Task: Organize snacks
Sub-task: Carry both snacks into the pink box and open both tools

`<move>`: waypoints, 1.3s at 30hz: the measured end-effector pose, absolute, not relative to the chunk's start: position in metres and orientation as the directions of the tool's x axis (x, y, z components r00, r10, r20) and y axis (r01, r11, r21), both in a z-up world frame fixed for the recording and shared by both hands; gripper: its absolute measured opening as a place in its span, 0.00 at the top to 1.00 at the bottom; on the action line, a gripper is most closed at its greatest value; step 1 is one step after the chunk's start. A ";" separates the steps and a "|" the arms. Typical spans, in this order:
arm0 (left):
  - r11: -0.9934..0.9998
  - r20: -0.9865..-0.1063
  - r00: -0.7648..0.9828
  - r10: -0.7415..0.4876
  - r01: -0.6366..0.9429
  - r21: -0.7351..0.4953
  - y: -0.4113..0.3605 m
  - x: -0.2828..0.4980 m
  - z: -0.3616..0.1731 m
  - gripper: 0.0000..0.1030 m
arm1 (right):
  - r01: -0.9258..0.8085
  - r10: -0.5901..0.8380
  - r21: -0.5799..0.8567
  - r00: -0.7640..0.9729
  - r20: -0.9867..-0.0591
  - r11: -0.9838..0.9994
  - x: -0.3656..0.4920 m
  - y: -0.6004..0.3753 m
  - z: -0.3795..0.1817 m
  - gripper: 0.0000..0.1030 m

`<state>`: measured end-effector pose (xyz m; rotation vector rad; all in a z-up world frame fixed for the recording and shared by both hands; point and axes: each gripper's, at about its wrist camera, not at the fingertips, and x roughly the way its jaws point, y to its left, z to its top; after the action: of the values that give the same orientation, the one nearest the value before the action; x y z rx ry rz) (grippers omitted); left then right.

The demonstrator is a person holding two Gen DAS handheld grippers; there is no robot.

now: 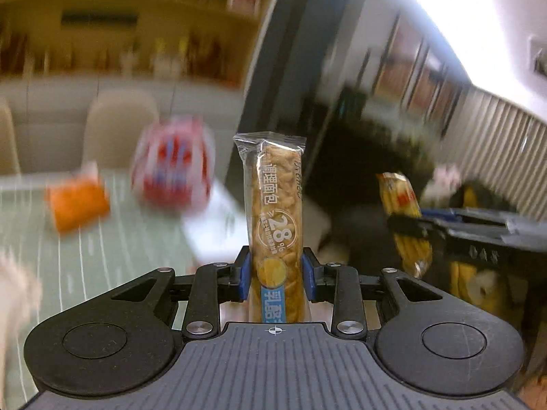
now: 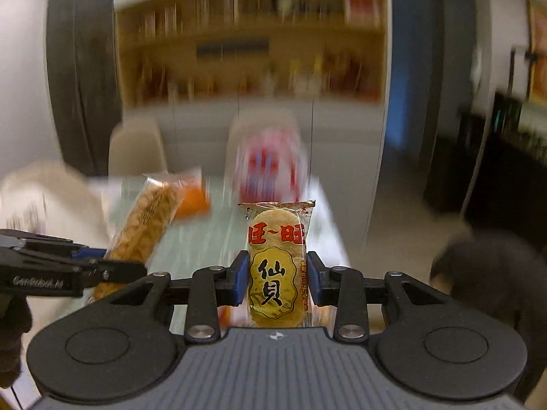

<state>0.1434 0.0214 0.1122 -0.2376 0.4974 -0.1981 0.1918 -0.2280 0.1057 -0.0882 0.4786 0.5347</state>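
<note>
My left gripper (image 1: 276, 275) is shut on a long clear-wrapped bread stick packet (image 1: 275, 212) with a blue label and holds it upright in the air. My right gripper (image 2: 277, 282) is shut on a yellow rice cracker packet (image 2: 277, 266) with red and black characters, also upright. In the left wrist view the right gripper (image 1: 407, 227) shows at the right with the cracker packet (image 1: 403, 205). In the right wrist view the left gripper (image 2: 112, 268) shows at the left with the bread packet (image 2: 147, 222).
A pale green striped table (image 1: 102, 249) lies below. On it stand a red, white and blue snack bag (image 1: 172, 167) and an orange packet (image 1: 77, 203), both blurred. Beige chairs (image 1: 119, 126) and wooden shelves (image 1: 136, 24) are behind. A dark cabinet (image 1: 376, 136) stands to the right.
</note>
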 end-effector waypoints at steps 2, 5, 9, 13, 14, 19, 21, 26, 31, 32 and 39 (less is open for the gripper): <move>0.953 -0.389 0.891 -0.235 0.131 -0.274 0.019 0.155 0.135 0.67 | -0.502 0.478 0.044 0.788 -0.388 0.864 0.199 -0.233 0.134 0.67; 0.953 -0.340 0.910 -0.236 0.150 -0.262 0.013 0.169 0.146 0.66 | -0.475 0.459 0.041 0.821 -0.339 0.879 0.206 -0.237 0.153 0.67; 0.965 -0.419 0.891 -0.177 0.074 -0.251 0.000 0.197 0.120 0.66 | -0.454 0.443 0.051 0.828 -0.344 0.889 0.217 -0.245 0.152 0.67; 0.954 -0.534 0.828 -0.175 0.009 -0.299 0.008 0.226 0.067 0.66 | -0.427 0.415 0.063 0.817 -0.400 0.902 0.228 -0.251 0.134 0.67; 0.953 -0.557 0.813 -0.171 -0.007 -0.303 0.008 0.232 0.055 0.66 | -0.421 0.409 0.065 0.813 -0.415 0.905 0.231 -0.251 0.130 0.67; 0.913 -0.644 0.726 -0.244 -0.053 -0.405 0.017 0.266 -0.001 0.66 | -0.392 0.371 0.066 0.784 -0.498 0.917 0.247 -0.254 0.100 0.67; 0.878 -0.673 0.660 -0.332 -0.044 -0.476 0.022 0.284 -0.026 0.66 | -0.392 0.362 0.059 0.770 -0.525 0.918 0.250 -0.251 0.088 0.67; 0.884 -0.702 0.623 -0.345 -0.037 -0.467 0.016 0.289 -0.048 0.66 | -0.401 0.374 0.088 0.723 -0.580 0.912 0.261 -0.246 0.066 0.67; 0.895 -0.650 0.693 -0.311 -0.015 -0.445 0.019 0.266 -0.014 0.66 | -0.393 0.401 0.158 0.677 -0.617 0.906 0.287 -0.238 0.049 0.67; 0.896 -0.637 0.707 -0.307 -0.010 -0.443 0.017 0.260 -0.006 0.66 | -0.391 0.409 0.176 0.663 -0.627 0.904 0.292 -0.236 0.043 0.66; 0.922 -0.675 0.695 -0.245 -0.048 -0.385 0.022 0.218 -0.005 0.73 | -0.282 0.458 0.361 0.572 -0.680 0.889 0.324 -0.234 -0.010 0.50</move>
<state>0.2178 0.0222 -0.0047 -0.3929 0.7993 -0.1133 0.3240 -0.2336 -0.0095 0.2219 0.8582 0.4380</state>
